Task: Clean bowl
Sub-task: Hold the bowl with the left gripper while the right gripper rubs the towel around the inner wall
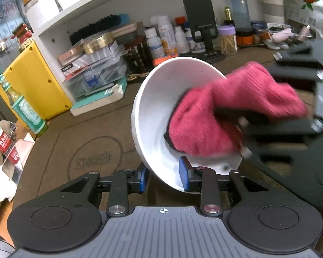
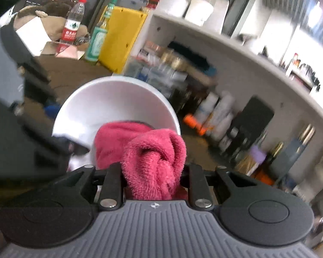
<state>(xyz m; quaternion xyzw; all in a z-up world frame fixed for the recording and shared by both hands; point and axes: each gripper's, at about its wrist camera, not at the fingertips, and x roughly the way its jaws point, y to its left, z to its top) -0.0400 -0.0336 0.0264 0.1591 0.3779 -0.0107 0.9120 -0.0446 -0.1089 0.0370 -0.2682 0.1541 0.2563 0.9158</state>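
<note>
**Cloth in the bowl, both claws clamped**

Closest in, the left gripper (image 1: 164, 177) has its blue pads closed down on the lower rim of the white bowl (image 1: 155, 107), one pad inside the wall and one outside, and it holds the bowl tipped up on edge above the brown mat (image 1: 86, 142), mouth facing the right side. In comes the right gripper (image 2: 152, 169), fingers pinched tight on a bunched pink cloth (image 2: 152, 157), and the front of that wad is pressed against the bowl's inner wall. The blur in both views suggests a wiping stroke in progress.

How will it handle? The bowl looks rigid, smooth and glossy, probably ceramic, so likely slippery and breakable. A rim grip leaves the interior free, but push too hard and it could twist between the pads. The cloth is soft and fluffy, and gives under pressure.

Inside the bowl there is nothing but cloth, save a small dark speck near the lower rim.

Further back, a clear jar with a purple lid (image 1: 226, 40) holds what look like toothpicks, and bottles crowd the white shelf (image 1: 127, 6).
</note>
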